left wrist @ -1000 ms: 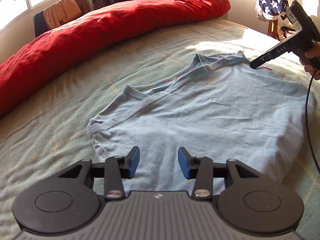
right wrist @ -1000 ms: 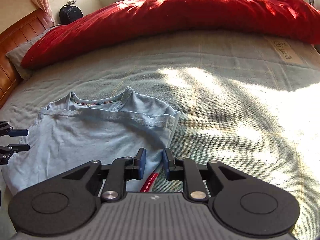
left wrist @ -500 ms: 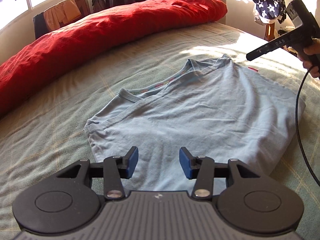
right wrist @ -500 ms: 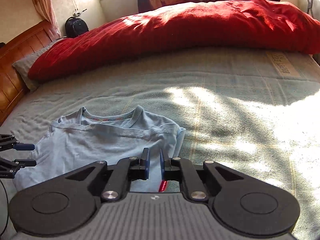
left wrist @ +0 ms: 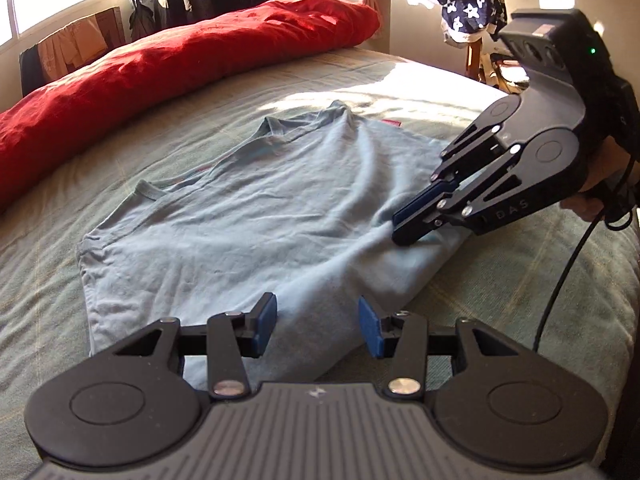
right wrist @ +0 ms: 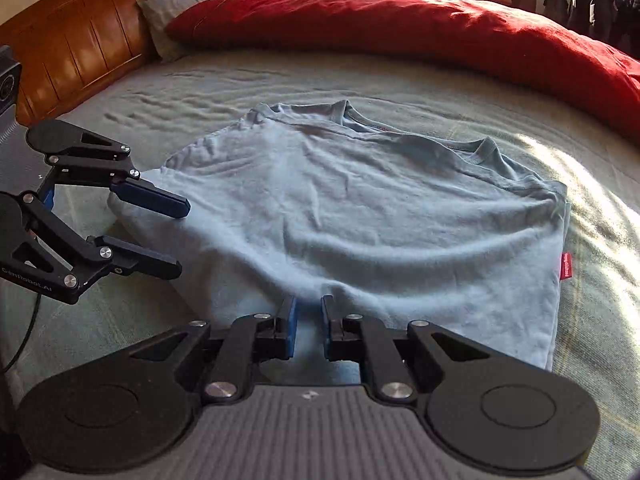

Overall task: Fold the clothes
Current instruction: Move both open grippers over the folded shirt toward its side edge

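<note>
Green-grey woven bedspread (right wrist: pixel 500 92) carries everything; long red quilt (right wrist: pixel 400 28) sits along the far side, well clear of the work. Light-blue cotton T-shirt (right wrist: pixel 360 216) lies flat mid-bed, already folded narrower, ribbed neckline (right wrist: pixel 352 114) toward the quilt, hem toward the person. Long axis runs collar to hem, roughly straight away from both cameras.

Step, my read: picking up the hem edge for the cross fold.

Right gripper (left wrist: pixel 404 230) is nearly closed and pinches a ridge of shirt fabric at the near edge; cloth bunches up between its blue pads (right wrist: pixel 291 328). Left gripper (left wrist: pixel 316 326) stands about half open, jaws straddling the other hem corner, pads not yet pressing cloth; its jaws have just been widening.

Next: left needs to drop, clamp its corner, then both lift together and carry the hem toward the collar, keeping edges level.
</note>
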### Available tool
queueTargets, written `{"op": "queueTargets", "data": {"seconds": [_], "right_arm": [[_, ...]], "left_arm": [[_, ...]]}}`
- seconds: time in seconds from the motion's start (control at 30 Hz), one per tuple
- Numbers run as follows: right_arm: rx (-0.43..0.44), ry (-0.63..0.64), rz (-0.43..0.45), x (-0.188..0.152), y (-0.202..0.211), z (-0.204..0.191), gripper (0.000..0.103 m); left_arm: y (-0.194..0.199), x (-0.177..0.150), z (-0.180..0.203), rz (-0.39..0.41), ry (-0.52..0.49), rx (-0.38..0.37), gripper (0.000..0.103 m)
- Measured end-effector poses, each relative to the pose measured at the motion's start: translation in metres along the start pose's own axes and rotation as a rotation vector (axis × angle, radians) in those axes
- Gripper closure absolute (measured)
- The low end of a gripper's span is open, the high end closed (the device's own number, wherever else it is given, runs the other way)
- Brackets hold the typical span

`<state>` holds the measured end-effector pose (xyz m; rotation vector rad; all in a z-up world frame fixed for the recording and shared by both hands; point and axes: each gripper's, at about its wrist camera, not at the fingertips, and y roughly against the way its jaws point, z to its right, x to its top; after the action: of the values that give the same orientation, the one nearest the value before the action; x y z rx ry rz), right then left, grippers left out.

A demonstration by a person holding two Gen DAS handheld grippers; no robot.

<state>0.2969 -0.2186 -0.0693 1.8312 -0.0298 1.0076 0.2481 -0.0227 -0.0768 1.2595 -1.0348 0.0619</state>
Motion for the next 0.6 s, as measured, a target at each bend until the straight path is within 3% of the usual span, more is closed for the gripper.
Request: {"op": "queueTargets", "data": {"seconds": [0.1,0.2,0.27,0.33,0.5,0.57,0.6], "right_arm": [[-0.005,-0.077,0.015,-0.011,0.005,0.020,0.095],[-0.034,-0.105,0.016,-0.018,0.020,0.027,0.094],[-0.034,-0.098,0.035,-0.016,0.028,0.021,0.090],[0.018,-0.097,0.069,-0.007,0.030,0.010,0.089],[0.148,-0.086,0.039,0.018,-0.007,-0.019,0.089],[0.146,-0.133,0.010,0.019,-0.027,-0.017,0.090],[0.123,-0.137,0.010,0.017,-0.032,-0.014,0.095]], "left_arm": [[-0.008,-0.015,-0.029,-0.018,0.134,-0.058,0.054],[0.015,-0.016,-0.037,-0.025,0.181,-0.028,0.059],[0.029,-0.013,-0.036,0.009,0.191,-0.070,0.059],[0.034,-0.009,-0.030,0.035,0.196,-0.122,0.058],[0.010,-0.003,-0.024,0.006,0.239,-0.178,0.057],[-0.002,-0.005,-0.029,-0.016,0.268,-0.164,0.057],[-0.005,-0.010,-0.038,-0.037,0.310,-0.148,0.058]]}}
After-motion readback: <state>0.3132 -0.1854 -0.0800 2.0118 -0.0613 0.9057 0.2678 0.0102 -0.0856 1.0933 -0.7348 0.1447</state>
